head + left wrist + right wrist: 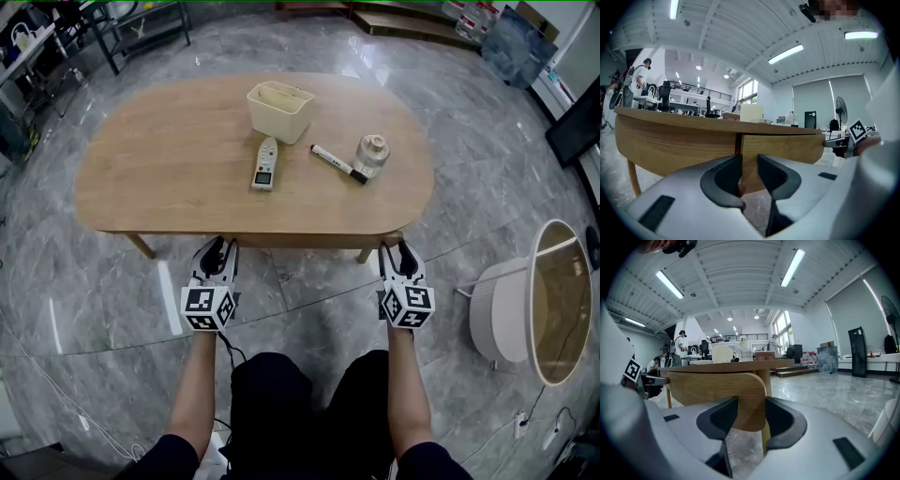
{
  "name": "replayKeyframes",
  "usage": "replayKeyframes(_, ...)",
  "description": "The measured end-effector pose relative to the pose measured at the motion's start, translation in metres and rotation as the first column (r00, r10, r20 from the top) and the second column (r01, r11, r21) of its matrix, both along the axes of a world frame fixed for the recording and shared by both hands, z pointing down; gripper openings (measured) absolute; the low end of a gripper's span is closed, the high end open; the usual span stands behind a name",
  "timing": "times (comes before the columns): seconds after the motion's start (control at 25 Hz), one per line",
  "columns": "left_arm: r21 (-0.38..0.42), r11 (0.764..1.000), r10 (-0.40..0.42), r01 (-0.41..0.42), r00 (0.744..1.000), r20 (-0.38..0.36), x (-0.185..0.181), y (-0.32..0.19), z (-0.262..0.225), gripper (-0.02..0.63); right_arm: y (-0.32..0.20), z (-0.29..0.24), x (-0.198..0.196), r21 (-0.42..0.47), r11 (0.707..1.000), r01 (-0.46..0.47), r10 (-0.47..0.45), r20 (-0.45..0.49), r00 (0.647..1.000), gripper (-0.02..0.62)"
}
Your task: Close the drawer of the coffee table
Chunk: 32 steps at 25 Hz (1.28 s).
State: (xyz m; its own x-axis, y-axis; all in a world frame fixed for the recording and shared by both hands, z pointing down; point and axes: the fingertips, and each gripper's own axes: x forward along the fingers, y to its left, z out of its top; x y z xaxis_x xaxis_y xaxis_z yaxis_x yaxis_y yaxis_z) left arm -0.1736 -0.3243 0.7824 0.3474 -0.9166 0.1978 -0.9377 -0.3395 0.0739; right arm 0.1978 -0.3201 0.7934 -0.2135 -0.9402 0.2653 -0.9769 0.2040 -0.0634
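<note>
The oval wooden coffee table (169, 159) lies ahead of me. Its drawer front (309, 241) runs along the near edge under the top. My left gripper (218, 247) is at the drawer's left end and my right gripper (397, 249) at its right end. In the left gripper view the jaws of the left gripper (749, 161) stand apart, and through the gap I see the seam where the drawer front (783, 147) starts. The right gripper (751, 404) is open too, and the rounded corner of the drawer front (717, 390) shows beyond its jaws. Neither holds anything. Whether they touch the drawer I cannot tell.
On the table top stand a white bin (279, 111), a handheld device (266, 165), a marker (337, 163) and a small jar (372, 155). A round white side table (525, 309) stands to the right on the marble floor. My knees are just below the grippers.
</note>
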Motion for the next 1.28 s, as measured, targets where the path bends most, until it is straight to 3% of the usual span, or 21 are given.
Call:
replayKeyframes(0.72, -0.021, 0.995, -0.097, 0.097, 0.995, 0.006, 0.002, -0.023, 0.001, 0.121, -0.025, 0.000, 0.001, 0.002, 1.000, -0.007, 0.007, 0.001, 1.000, 0.196)
replayKeyframes(1.28, -0.003, 0.993, -0.121, 0.121, 0.992, 0.025, -0.001, -0.023, -0.001, 0.121, -0.027, 0.001, 0.001, 0.015, 1.000, -0.011, 0.011, 0.013, 1.000, 0.196)
